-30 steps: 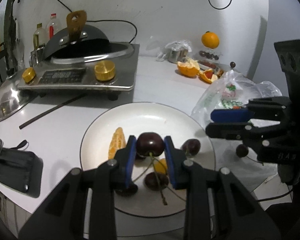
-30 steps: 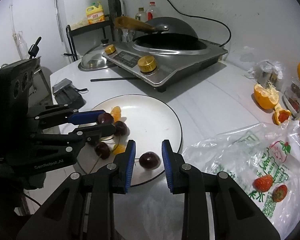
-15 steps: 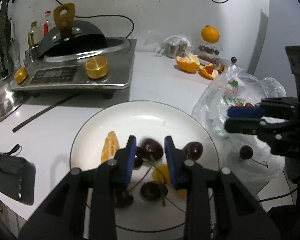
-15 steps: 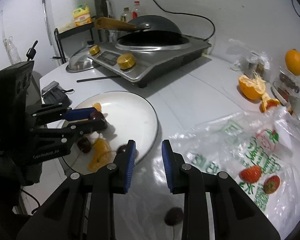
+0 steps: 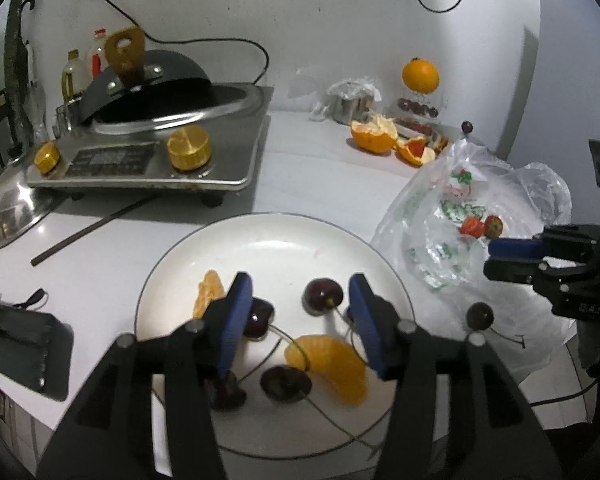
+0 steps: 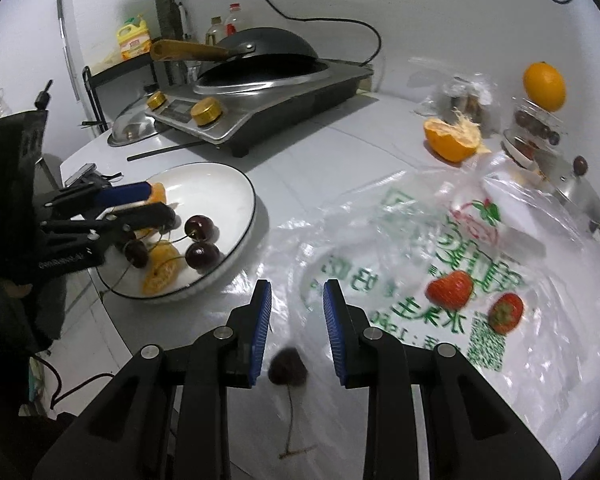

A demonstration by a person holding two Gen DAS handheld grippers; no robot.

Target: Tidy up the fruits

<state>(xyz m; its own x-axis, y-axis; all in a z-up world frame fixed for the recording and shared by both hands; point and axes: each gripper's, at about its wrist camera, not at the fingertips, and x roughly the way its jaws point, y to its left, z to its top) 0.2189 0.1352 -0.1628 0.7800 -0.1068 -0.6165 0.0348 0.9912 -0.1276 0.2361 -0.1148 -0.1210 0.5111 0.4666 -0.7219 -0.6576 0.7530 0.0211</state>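
Dim, cool indoor light falls from above. Strong fisheye bending curves the edges, with black vignetted corners. Glare shines on the plastic bag point(image 6: 440, 248) ahead of the right gripper point(image 6: 296, 320), where a cherry point(image 6: 287, 366) blurs.

Left gripper point(image 5: 300, 316) and right gripper point(image 6: 297, 312), jaws apart, empty

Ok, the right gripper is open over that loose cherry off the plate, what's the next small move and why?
Probably lower the right gripper a little and shut it on the loose cherry. That cherry lies on the counter beside the plastic bag, just below the open fingers, not on the white plate with the other cherries. The left gripper is open over the plate and holds nothing.
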